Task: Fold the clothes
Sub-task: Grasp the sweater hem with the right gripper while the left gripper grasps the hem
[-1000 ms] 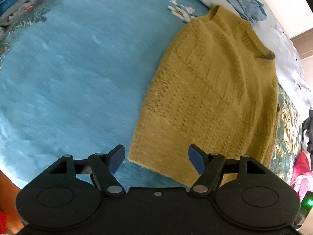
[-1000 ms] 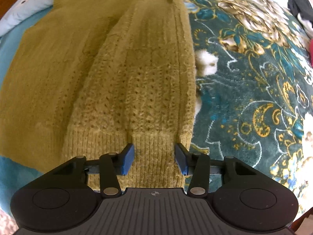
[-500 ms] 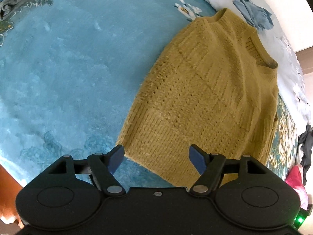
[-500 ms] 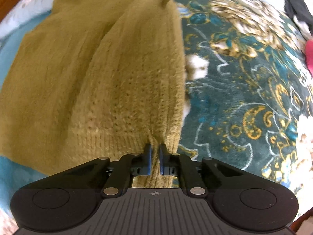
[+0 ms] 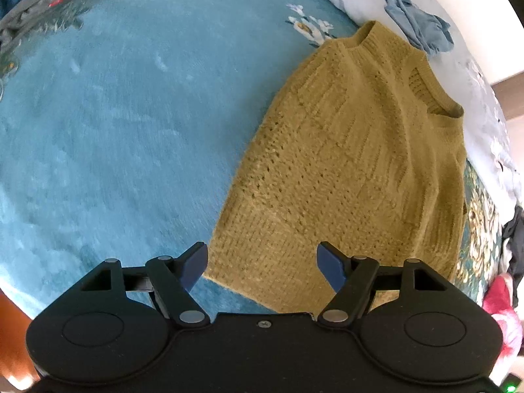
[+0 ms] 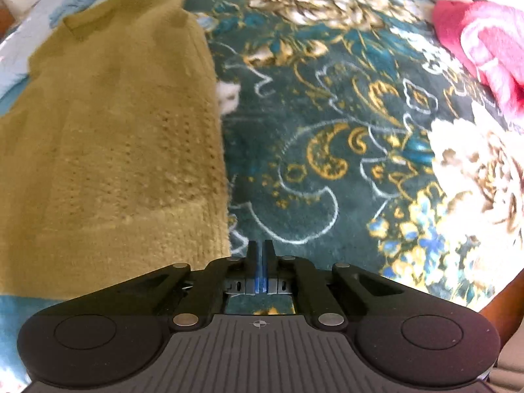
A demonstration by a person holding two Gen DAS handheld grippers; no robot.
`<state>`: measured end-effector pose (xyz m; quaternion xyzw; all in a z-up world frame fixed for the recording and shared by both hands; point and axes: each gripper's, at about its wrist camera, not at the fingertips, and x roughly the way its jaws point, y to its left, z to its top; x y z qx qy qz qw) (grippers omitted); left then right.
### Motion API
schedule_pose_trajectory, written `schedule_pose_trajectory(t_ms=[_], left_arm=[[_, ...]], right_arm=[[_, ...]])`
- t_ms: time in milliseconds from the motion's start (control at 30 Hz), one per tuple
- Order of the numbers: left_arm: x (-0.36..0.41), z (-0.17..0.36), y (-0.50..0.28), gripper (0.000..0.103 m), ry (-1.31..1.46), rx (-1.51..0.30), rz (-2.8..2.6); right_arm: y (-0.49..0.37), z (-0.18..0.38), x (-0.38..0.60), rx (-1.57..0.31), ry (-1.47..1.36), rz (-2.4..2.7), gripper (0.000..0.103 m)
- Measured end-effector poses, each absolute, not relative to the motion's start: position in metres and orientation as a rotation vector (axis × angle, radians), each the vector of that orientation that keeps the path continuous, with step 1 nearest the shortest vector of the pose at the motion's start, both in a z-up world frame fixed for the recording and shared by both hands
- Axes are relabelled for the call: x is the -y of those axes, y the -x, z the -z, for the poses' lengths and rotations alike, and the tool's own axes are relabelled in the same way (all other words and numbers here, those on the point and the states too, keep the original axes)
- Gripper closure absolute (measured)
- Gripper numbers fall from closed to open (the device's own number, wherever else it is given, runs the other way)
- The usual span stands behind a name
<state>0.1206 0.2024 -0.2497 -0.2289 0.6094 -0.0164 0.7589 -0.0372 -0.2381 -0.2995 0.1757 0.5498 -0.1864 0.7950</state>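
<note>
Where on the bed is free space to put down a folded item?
The plain blue blanket left of the mustard sweater is bare. The floral blanket to its right is open until the pink garment; that far edge is crowded.

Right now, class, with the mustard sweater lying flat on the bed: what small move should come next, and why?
Probably lower the open left gripper onto the sweater hem just beneath it and close. The right gripper is shut on nothing, beside the sweater.

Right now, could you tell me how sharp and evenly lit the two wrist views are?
Left wrist view: fairly sharp on the mustard sweater, fisheye-curved edges, the upper right corner overexposed. Right wrist view: motion-blurred across the sweater and patterned blanket, with pale flowers blown out at the right.
</note>
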Motion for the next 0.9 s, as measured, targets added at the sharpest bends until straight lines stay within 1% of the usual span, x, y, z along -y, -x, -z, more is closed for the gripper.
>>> schedule_pose_trajectory(t_ms=[133,200,233,267,333,367,400,533,800,900], left_arm=[[-0.205,0.253,-0.128,0.031,0.44,-1.32,0.082],[-0.209,0.257,-0.134,0.031,0.435,-1.316,0.105],[-0.21,0.26,-0.137,0.031,0.434,-1.315,0.113],[-0.211,0.263,-0.14,0.028,0.439,-1.316,0.124],[-0.213,0.271,-0.145,0.027,0.449,-1.325,0.14],[-0.214,0.274,-0.147,0.027,0.454,-1.332,0.145],[-0.216,0.278,-0.147,0.027,0.475,-1.341,0.161],[-0.218,0.287,-0.146,0.027,0.572,-1.34,0.21],[-0.198,0.297,-0.147,0.03,0.508,-1.368,0.254],[-0.202,0.299,-0.147,0.03,0.536,-1.37,0.251]], right_arm=[[0.028,0.288,0.236,-1.129,-0.382,0.353,0.101],[0.019,0.286,0.238,-1.109,-0.396,0.338,0.092],[0.014,0.285,0.24,-1.11,-0.408,0.327,0.081],[0.01,0.286,0.241,-1.106,-0.419,0.321,0.076],[0.007,0.288,0.244,-1.109,-0.45,0.306,0.074],[0.006,0.29,0.245,-1.113,-0.468,0.298,0.067],[0.006,0.292,0.246,-1.117,-0.483,0.289,0.063],[0.005,0.303,0.242,-1.151,-0.495,0.251,0.061],[-0.002,0.322,0.234,-1.214,-0.471,0.31,0.061],[0.004,0.329,0.248,-1.214,-0.601,0.385,0.06]])
